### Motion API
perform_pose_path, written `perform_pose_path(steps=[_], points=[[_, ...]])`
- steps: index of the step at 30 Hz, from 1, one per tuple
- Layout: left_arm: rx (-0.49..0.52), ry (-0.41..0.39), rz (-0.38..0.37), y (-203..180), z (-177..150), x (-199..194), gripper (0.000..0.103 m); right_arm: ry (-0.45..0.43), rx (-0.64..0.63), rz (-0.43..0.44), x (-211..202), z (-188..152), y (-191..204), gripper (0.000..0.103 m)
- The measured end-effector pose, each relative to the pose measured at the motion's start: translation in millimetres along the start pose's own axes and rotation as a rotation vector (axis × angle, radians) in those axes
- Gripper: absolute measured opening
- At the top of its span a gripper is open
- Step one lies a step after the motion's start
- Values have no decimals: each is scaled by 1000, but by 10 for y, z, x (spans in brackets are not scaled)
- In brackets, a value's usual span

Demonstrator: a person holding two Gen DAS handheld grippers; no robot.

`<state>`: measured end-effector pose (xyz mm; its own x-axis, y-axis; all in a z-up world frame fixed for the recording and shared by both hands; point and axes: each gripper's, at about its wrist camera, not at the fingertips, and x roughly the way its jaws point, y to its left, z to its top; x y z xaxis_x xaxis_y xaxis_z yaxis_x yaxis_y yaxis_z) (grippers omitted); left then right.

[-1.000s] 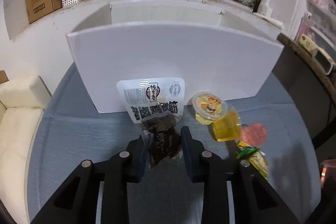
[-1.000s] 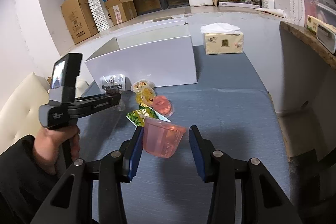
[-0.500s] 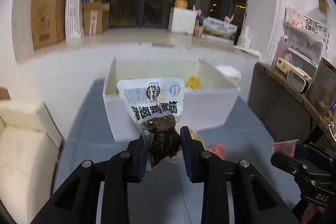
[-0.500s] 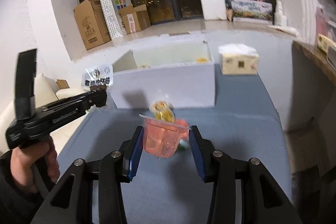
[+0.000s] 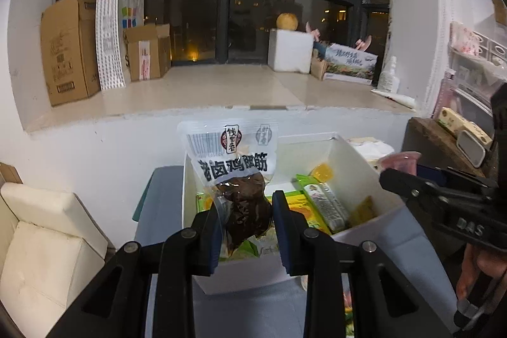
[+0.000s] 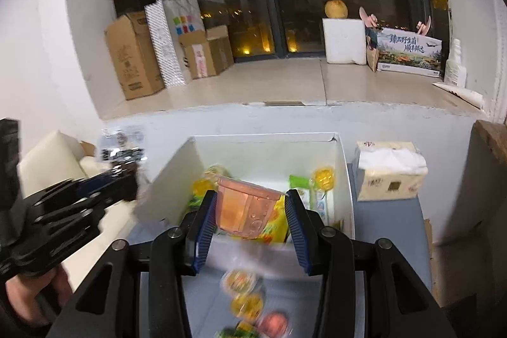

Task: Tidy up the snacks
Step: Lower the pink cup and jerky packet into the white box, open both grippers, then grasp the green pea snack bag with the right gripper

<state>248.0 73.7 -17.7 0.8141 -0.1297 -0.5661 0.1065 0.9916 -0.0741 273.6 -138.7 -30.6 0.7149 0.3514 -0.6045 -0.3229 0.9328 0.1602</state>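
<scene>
Above the white box (image 5: 364, 170), two snacks pinched in two sets of jaws.

Between the left gripper (image 5: 244, 222) jaws: a clear packet (image 5: 234, 167) of dark meat, clamped at its lower end, standing upright over the box's near left corner. Between the right gripper (image 6: 250, 219) jaws: a pink jelly cup (image 6: 245, 208), squeezed by its sides, tilted, over the box's near wall. Beyond both jaws, inside the box: green and yellow packets (image 5: 323, 205). Below the right jaws, on the grey surface (image 6: 389, 230): blurred loose jelly cups (image 6: 239, 281). Right of the box: a tissue pack (image 6: 389, 176).
</scene>
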Motion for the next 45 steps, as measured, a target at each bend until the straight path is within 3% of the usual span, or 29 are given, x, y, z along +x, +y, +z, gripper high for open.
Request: perform_pose_path(steps=[5,6,7,8,9,16,24,32,38,45], points=[[-9,88,21,74,-30,476,38,62,29,-36,367,31,-158,49],[-21,101,27,87,-47,538,45,76,33,-53,418,29,-193,67],[-33,121,30,100,-79,602,73,84,44,-58,431,23,-221,77],[-41,122,19,107,-103,623,99,82,58,-49,430,13,-250,99],[-44,114,9,109,-128,624,103,67,62,-34,401,-1,-271,102],[-24,115,1,50,-180,497,103,9,62,-35,107,-81,-299,103],[39,65,-4,-161,-262,-87,103,-7,-26,0,-515,-373,-91,103],[21,45,-35,-390,-756,-706,103,-20,-92,2,-1074,-957,114,103],[-12,89,-38,-471,-1334,-964,103,78,-32,33,-922,-1617,155,103],[-53,118,-29,-405,-1682,-1199,103,163,21,23,-454,-1864,168,103]])
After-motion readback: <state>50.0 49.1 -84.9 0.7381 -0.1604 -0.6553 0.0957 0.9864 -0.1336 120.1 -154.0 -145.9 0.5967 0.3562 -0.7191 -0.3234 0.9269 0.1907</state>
